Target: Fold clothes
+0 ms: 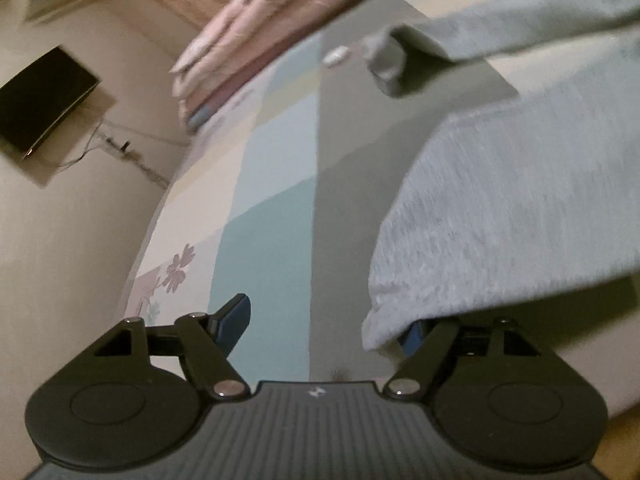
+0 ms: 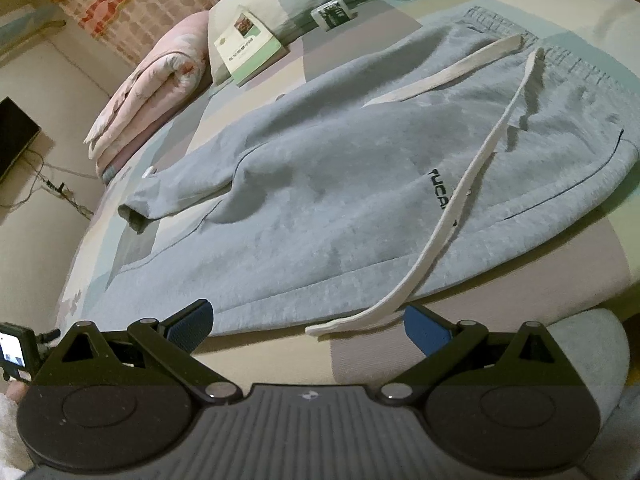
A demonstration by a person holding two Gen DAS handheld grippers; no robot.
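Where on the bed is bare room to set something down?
Bare sheet lies between the grey sweatpants and the folded pink quilt, and along the near edge by the drawstring. The head end, with book and pillow, is crowded.

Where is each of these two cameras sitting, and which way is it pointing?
Left wrist: on the left gripper, looking down along its open fingers over the bed at the trousers' leg end; no hand shows.
Right wrist: on the right gripper, open, facing the whole trousers and drawstring; a bit of hand shows at left.
Shared: trousers, bed, pink quilt, screen.
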